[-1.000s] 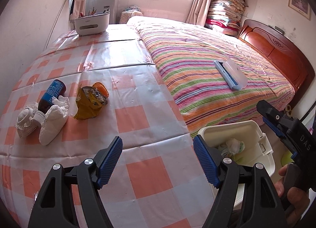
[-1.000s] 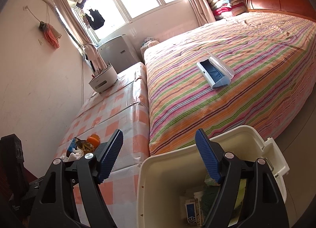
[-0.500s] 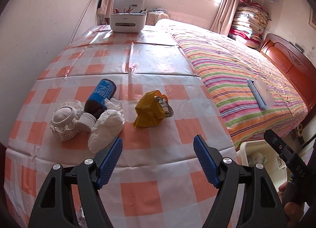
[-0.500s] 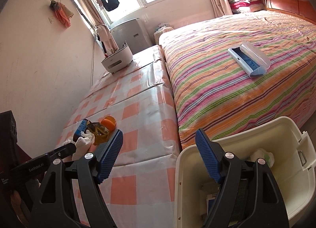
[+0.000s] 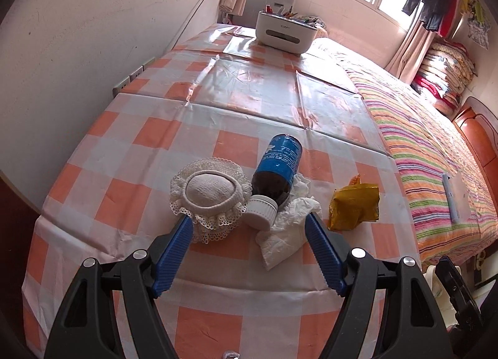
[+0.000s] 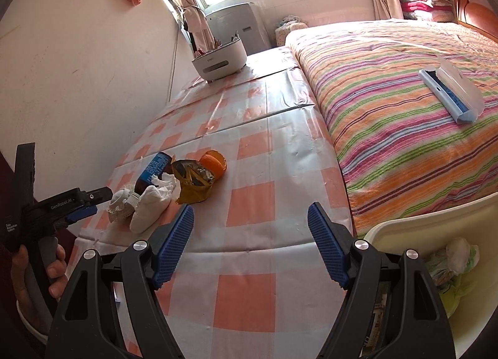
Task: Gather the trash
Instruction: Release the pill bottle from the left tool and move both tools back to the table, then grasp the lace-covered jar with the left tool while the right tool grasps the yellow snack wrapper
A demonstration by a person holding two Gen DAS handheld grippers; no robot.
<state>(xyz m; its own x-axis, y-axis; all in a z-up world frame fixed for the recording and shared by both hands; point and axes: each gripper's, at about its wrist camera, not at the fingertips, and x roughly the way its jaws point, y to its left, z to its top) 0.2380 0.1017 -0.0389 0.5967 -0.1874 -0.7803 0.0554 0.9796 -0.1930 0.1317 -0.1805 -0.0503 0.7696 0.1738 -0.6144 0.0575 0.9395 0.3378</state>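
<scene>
The left gripper (image 5: 249,240) hangs over the near edge of the table (image 5: 236,321) with its blue-padded jaws spread wide and nothing between the pads; just past its tips lies the cluster of trash. A lace-edged white fabric cap (image 5: 210,195) sits beside the left pad; a brown bottle (image 5: 277,169) with a blue label lies on its side next to it, its white cap turned toward the gripper; crumpled white tissue (image 5: 289,234) lies under and in front of the bottle, reaching to the right pad; a crumpled yellow foil wrapper (image 5: 354,208) lies a little apart to the right; all rest on the orange-and-white checked tablecloth.

The right gripper (image 6: 250,243) likewise stands wide open and empty, pointing across the table's near right part; the same trash lies to its front left, well short of its pads, with an orange (image 6: 214,162) showing behind the wrapper (image 6: 193,184); the bottle (image 6: 154,170) and tissue (image 6: 155,203) lie beside the left gripper's tip (image 6: 90,203), which comes in from the left edge, a hand (image 6: 40,268) wrapped round its handle.

At the lower right of the right wrist view stands a cream plastic bin (image 6: 414,219), beside the table's corner and against the bed, with bagged and paper rubbish already inside.

Farther off, a white desk organiser (image 5: 283,32) stands at the table's far end; a striped bedspread (image 6: 404,85) covers the bed beside the table, and a blue-and-white case (image 6: 451,96) lies open on it.
</scene>
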